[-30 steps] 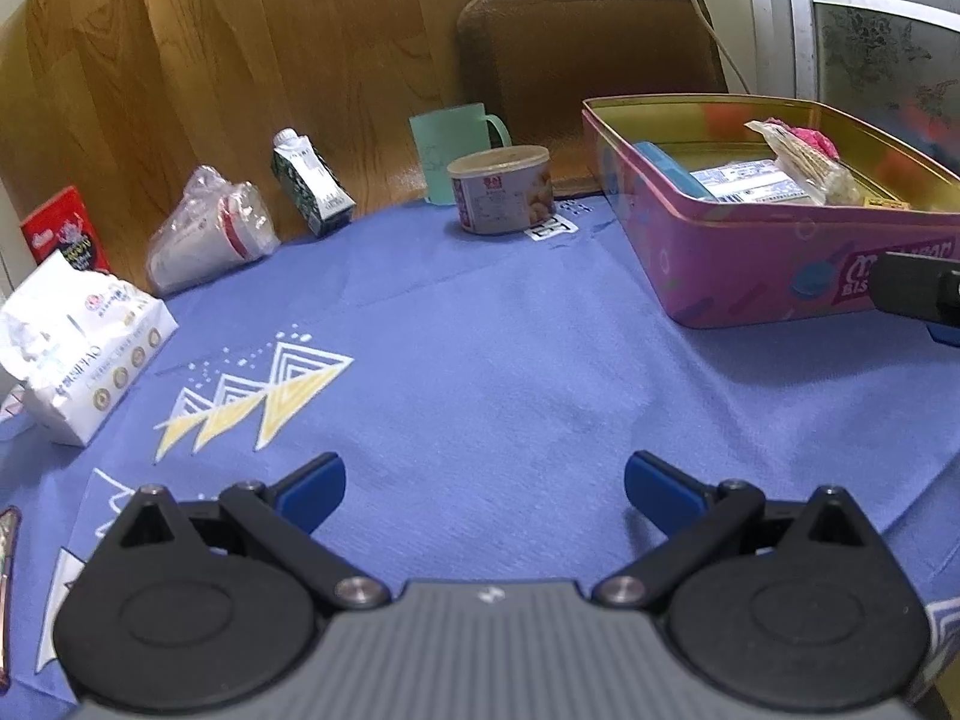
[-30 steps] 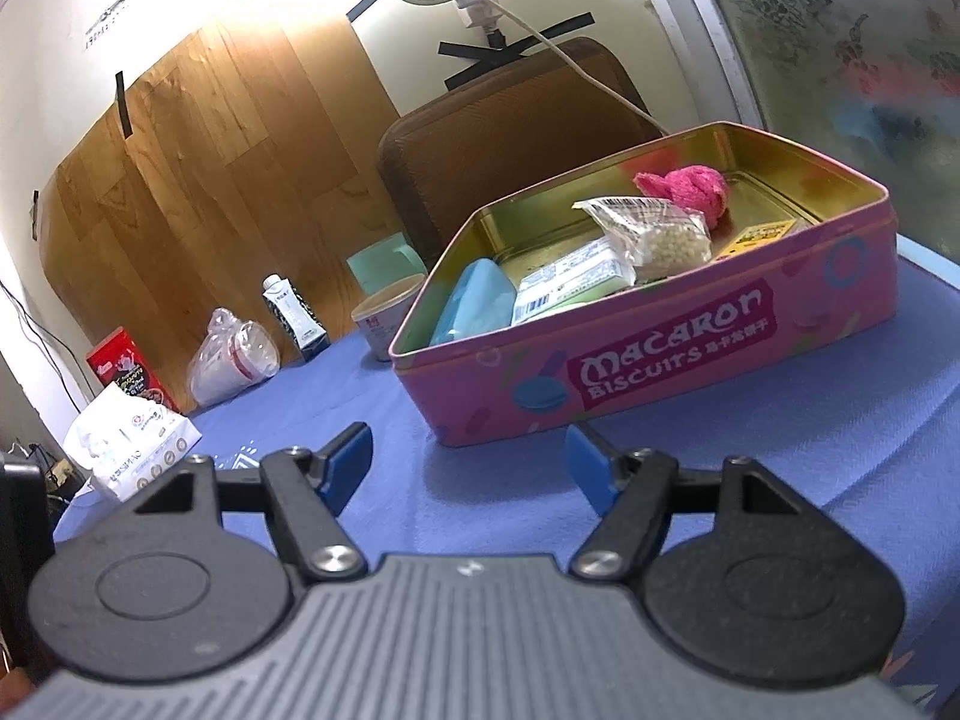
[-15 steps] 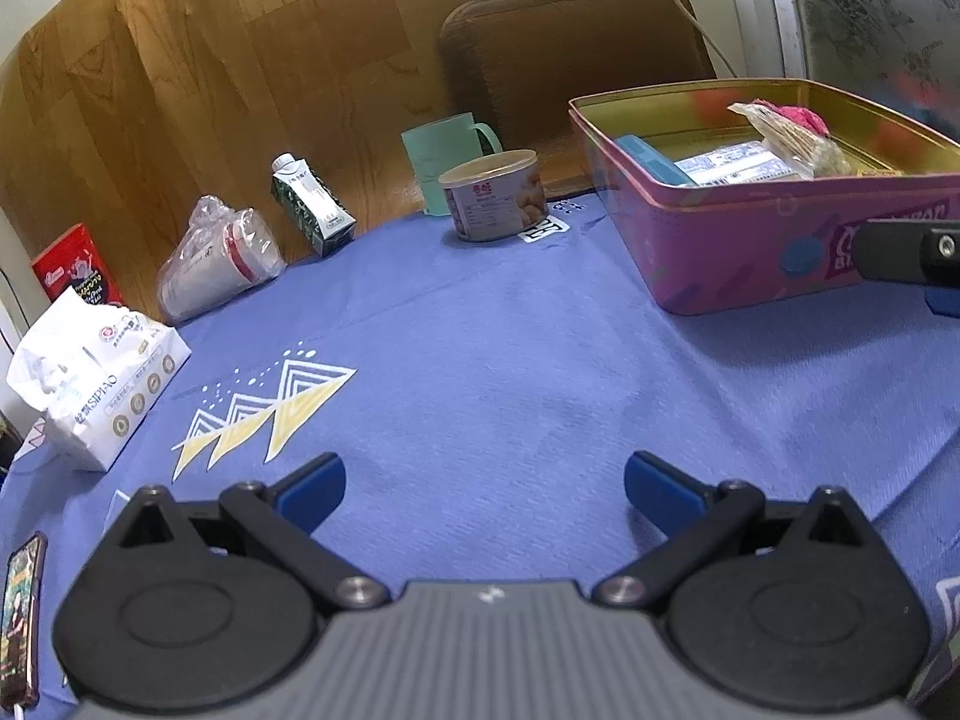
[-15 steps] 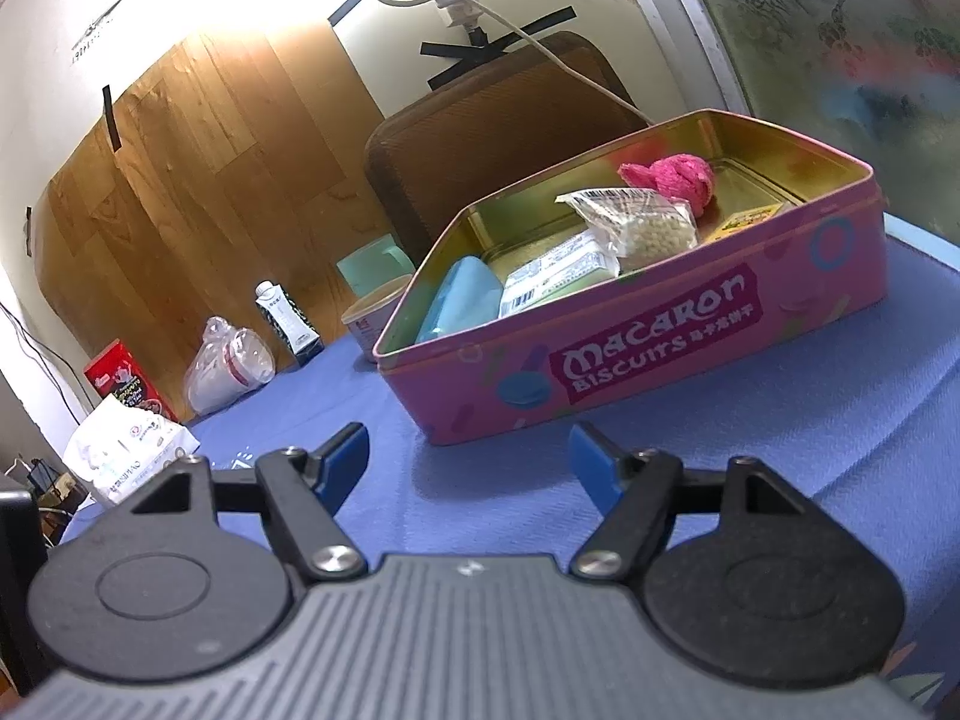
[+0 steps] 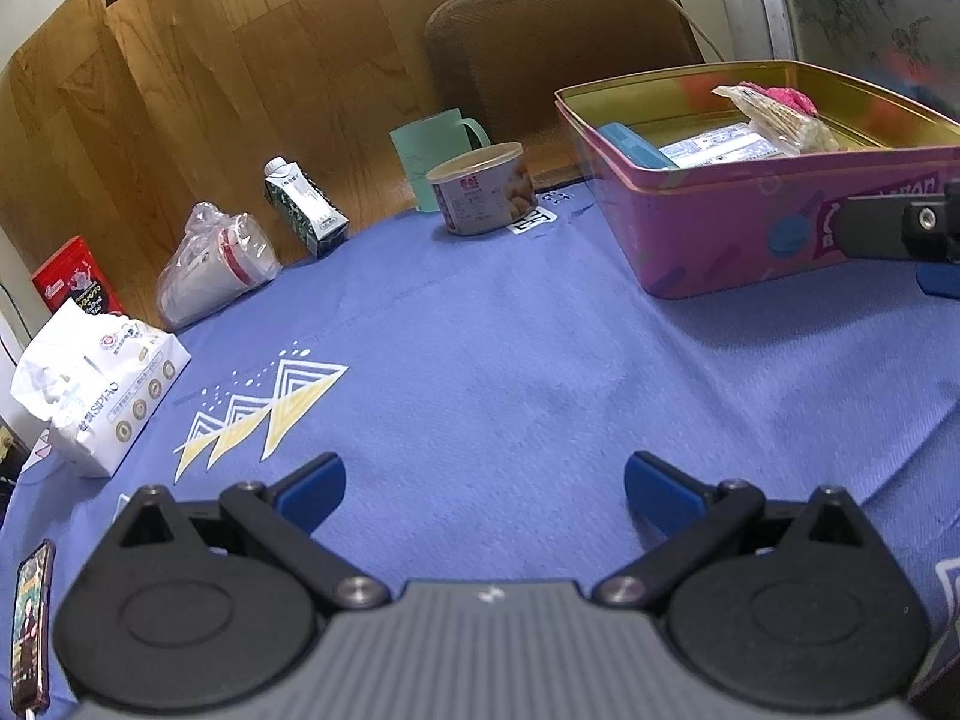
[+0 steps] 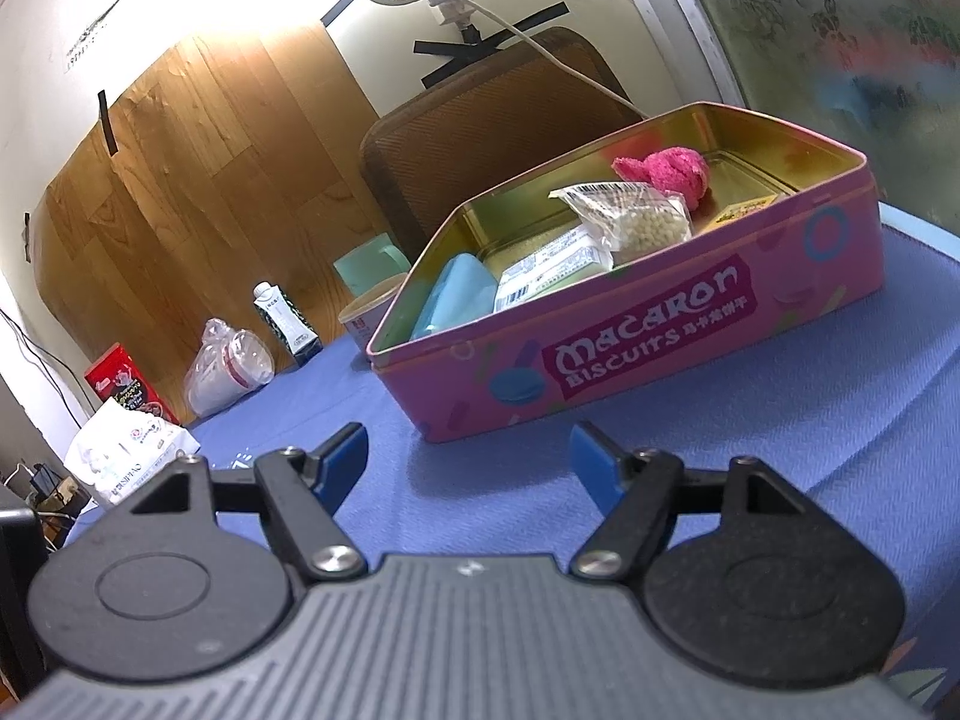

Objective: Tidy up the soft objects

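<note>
pink tin [image 6: 660, 348] held pink plush [image 6: 666, 171], far right | left gripper [image 5: 483, 480] released, empty | right gripper [image 6: 468, 459] released, empty

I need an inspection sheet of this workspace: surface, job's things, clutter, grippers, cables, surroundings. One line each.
Surface: blue tablecloth with a yellow triangle print.
Job's things: pink rectangular macaron biscuit tin, lid off, holding a fluffy pink soft toy, a clear bag of white beads, a light blue flat case and a white labelled packet.
Clutter: white tissue pack, bagged paper cup, small milk carton, round snack can, green mug, red box, phone.
Grippers: left gripper open, empty; right gripper open, empty.
Cables: white power strip cable on the wall.
Surroundings: brown chair back, wooden panel.
</note>
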The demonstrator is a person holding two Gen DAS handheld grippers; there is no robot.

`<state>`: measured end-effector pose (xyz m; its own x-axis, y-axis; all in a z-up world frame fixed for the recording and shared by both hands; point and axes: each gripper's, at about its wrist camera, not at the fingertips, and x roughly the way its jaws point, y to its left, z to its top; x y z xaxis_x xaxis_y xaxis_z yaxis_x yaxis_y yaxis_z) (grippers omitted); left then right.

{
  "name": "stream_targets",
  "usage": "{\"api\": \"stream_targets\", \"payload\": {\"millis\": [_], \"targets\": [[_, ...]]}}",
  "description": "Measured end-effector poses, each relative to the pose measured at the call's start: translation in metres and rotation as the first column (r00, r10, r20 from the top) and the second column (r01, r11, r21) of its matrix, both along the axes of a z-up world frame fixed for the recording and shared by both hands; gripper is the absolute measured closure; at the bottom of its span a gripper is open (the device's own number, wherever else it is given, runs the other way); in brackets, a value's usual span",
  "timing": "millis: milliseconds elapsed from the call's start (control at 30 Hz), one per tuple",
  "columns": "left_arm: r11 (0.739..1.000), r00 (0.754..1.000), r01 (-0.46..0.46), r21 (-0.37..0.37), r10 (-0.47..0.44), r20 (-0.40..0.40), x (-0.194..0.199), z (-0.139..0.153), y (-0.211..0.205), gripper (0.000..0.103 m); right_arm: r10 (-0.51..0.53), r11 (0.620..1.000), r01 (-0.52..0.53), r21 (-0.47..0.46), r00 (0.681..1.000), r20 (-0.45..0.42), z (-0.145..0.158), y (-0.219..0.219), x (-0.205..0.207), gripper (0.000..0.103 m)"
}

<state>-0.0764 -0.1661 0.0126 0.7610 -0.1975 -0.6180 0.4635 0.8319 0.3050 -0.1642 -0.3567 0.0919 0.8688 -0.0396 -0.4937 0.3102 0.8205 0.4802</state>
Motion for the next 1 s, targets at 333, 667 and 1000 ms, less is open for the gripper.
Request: {"api": "stream_targets", "payload": {"millis": [333, 667, 1000], "targets": [[1.0, 1.0, 0.015, 0.017, -0.016, 0.005, -0.0035, -0.0015, -0.0022, 0.0, -0.004, 1.0, 0.004, 0.011, 1.0, -0.006, -0.0015, -0.0012, 0.0003, 0.026], [0.999, 1.0, 0.013, 0.037, -0.014, 0.016, -0.006, -0.0021, -0.004, 0.0, -0.002, 1.0, 0.003, 0.015, 1.0, -0.008, -0.0024, -0.0007, 0.0008, 0.026], [0.999, 1.0, 0.024, 0.033, -0.024, 0.002, -0.0069, -0.0014, -0.0029, 0.0, -0.002, 1.0, 0.002, 0.018, 1.0, -0.009, -0.003, -0.0022, 0.0006, 0.026]]}}
